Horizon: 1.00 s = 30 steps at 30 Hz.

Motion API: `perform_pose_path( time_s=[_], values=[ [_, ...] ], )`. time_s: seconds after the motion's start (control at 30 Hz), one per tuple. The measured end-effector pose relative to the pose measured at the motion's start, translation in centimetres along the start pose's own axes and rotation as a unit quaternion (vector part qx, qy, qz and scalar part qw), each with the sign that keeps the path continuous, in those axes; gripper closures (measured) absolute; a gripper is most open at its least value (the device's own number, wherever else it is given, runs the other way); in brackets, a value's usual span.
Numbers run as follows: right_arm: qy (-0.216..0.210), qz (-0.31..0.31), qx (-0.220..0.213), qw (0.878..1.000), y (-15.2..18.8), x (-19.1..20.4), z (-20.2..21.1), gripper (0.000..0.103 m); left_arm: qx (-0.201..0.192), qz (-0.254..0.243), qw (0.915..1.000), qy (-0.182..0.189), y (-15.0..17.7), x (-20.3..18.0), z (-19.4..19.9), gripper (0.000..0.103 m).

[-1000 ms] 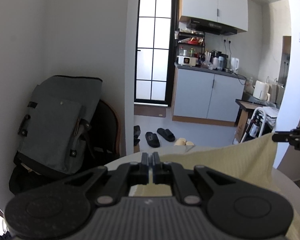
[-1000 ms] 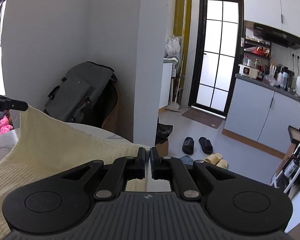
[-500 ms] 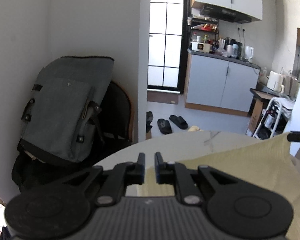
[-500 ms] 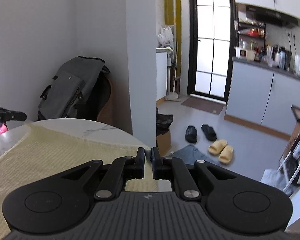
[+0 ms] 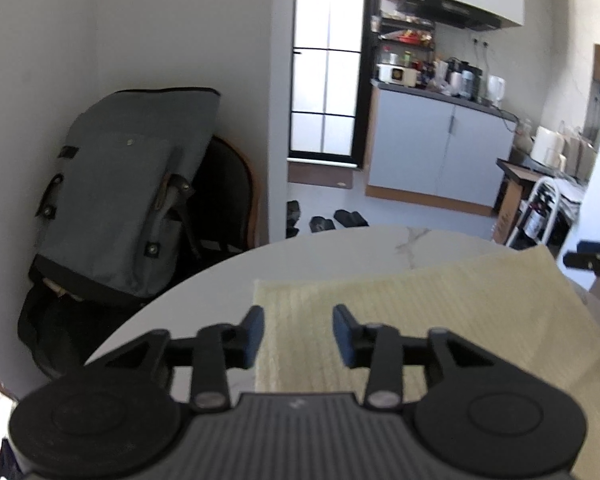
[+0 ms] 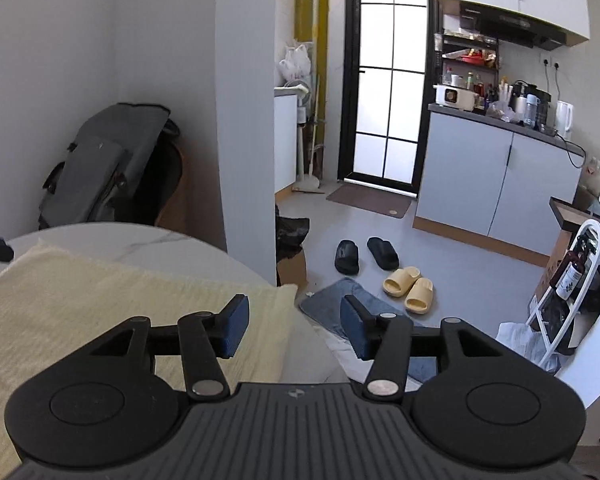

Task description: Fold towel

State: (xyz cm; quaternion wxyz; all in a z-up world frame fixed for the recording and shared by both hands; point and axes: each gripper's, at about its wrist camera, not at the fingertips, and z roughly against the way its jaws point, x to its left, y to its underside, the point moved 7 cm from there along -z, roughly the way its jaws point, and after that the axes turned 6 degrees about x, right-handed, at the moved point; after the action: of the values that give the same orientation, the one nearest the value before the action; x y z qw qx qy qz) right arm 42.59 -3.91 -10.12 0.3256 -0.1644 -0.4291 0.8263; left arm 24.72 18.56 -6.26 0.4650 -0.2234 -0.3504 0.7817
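the round marble table [image 5: 340,248] carries the pale yellow towel [image 5: 440,304], lying flat and reaching the table's far right edge. the left gripper [image 5: 298,334] hangs wide open over the towel's left edge, holding nothing. the right gripper [image 6: 294,326] gapes wide over the towel's far right corner [image 6: 280,294], empty.

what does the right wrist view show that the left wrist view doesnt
Only the right wrist view shows the yellow slippers, the blue floor mat beside them, the yellow pipe by the door, and the open right gripper close up.

Only the left wrist view shows the open left gripper close up, above the towel's left edge.

Both show the cream towel lying on the marble table, the grey backpack, the black slippers, the glass door and the kitchen counter.
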Motion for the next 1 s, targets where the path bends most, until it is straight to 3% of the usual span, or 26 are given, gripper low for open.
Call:
perform_pose_path(
  time_s=[0.03,0.1,0.4,0.8,1.0],
  values=[
    [-0.003,0.000,-0.001,1.000,0.1,0.2,0.2,0.047,-0.002,-0.001,1.0000,-0.001,0.1,-0.2,0.4,0.054],
    [-0.009,-0.001,-0.003,1.000,0.3,0.5,0.5,0.046,-0.008,-0.006,0.9999,-0.004,0.3,-0.6,1.0,0.040],
    [-0.037,-0.006,-0.014,0.999,1.0,1.8,2.1,0.045,-0.040,-0.010,0.9992,0.000,2.0,-2.8,3.6,0.022],
    [-0.072,-0.012,-0.022,0.997,2.2,4.4,4.6,0.045,-0.075,0.001,0.9970,0.019,3.6,-3.1,6.9,0.011],
    [-0.049,-0.010,-0.033,0.998,2.8,6.0,6.3,0.045,-0.087,-0.004,0.9960,0.022,4.7,-3.6,8.1,0.007]
  ],
)
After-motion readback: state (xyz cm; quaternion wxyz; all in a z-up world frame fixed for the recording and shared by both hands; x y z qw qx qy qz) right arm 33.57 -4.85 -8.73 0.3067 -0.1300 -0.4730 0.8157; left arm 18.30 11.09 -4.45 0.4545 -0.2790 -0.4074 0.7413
